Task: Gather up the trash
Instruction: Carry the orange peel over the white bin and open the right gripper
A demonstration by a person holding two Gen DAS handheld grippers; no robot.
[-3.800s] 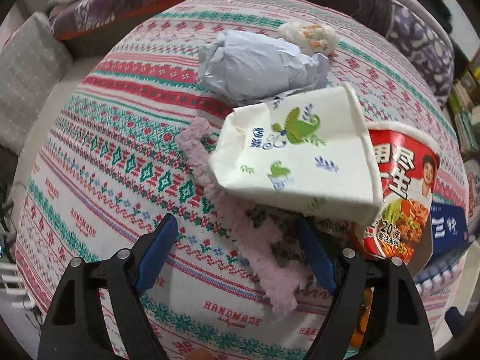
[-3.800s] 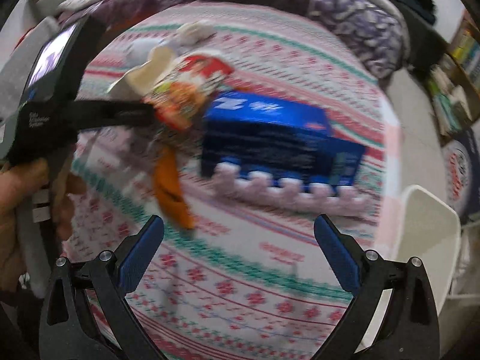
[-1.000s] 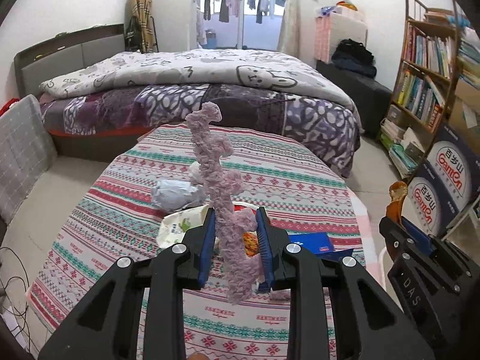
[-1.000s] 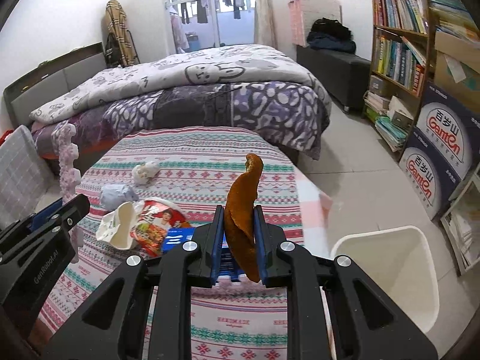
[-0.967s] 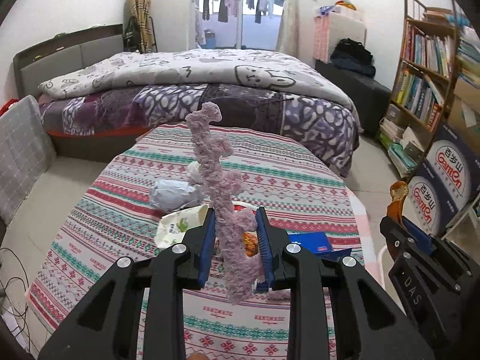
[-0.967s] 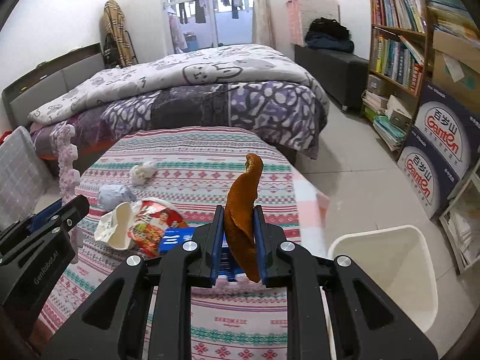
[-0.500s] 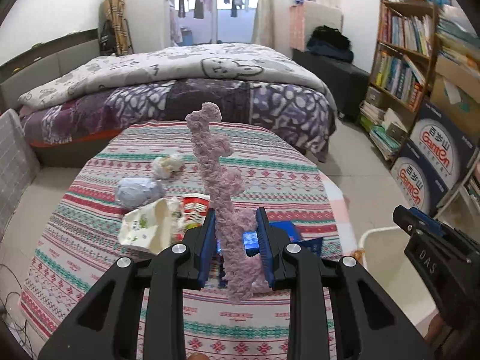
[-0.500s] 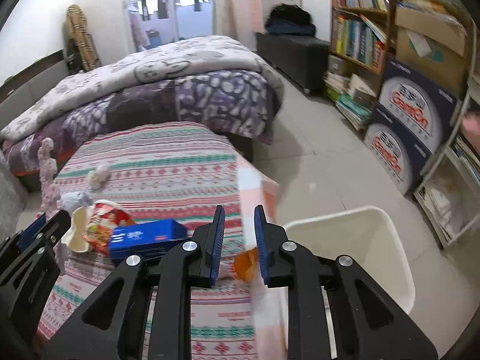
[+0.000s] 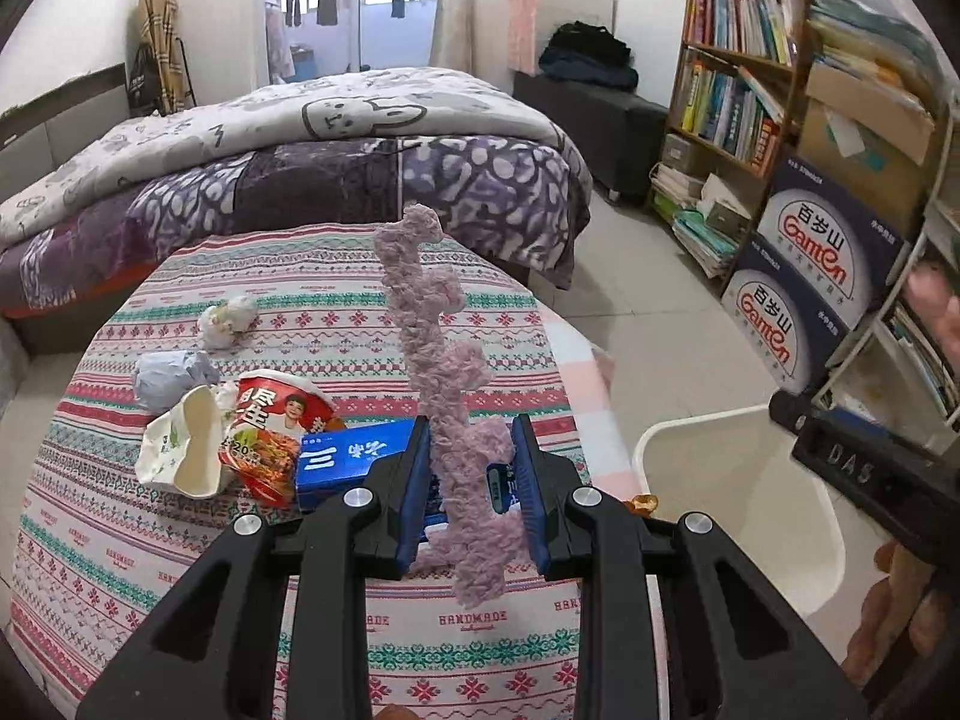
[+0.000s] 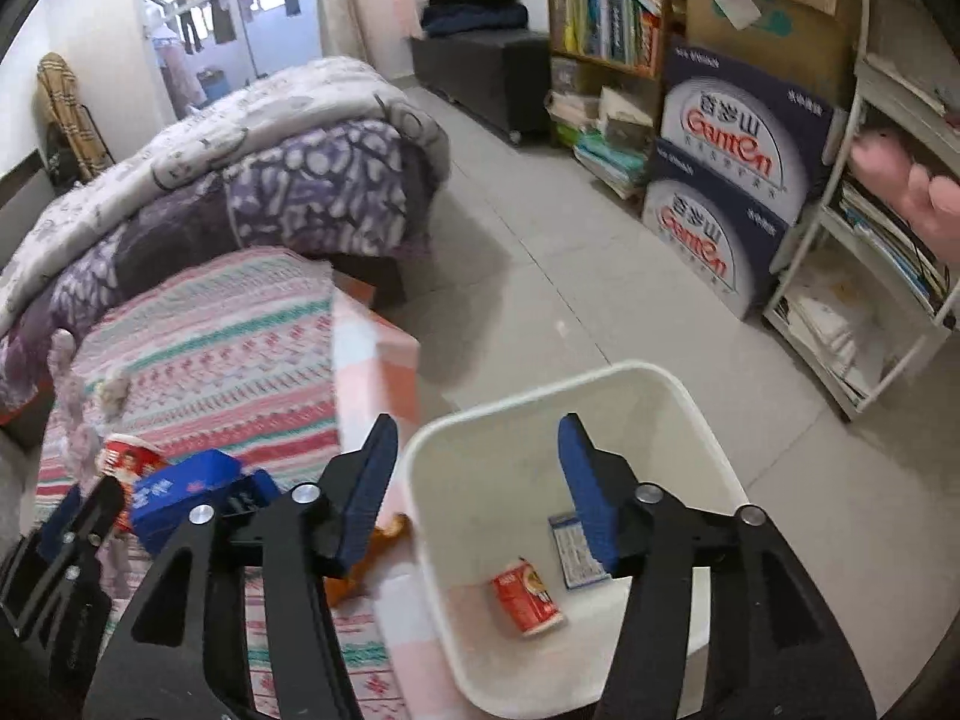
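The right gripper hangs over the white bin with its jaws wide apart and nothing between them. In the bin lie a small red packet and a flat card. An orange peel lies outside the bin, on the table's near right edge, against the bin's wall; it looks like it missed.

The left gripper is closed on a purple fluffy strip, which stands up between the blue pads and hangs a little below them. It is over the near edge of the table, not yet over the bin.

Further in, near the middle of the table, are a blue box, a red noodle cup on its side and a white paper bag, all touching. Behind them lie a grey crumpled wad and a small white wad, toward the far left.

I think the risk is the same miss: the strip is long and soft, so if released before its lower end is over the opening, it may catch on the rim and slide to the floor.
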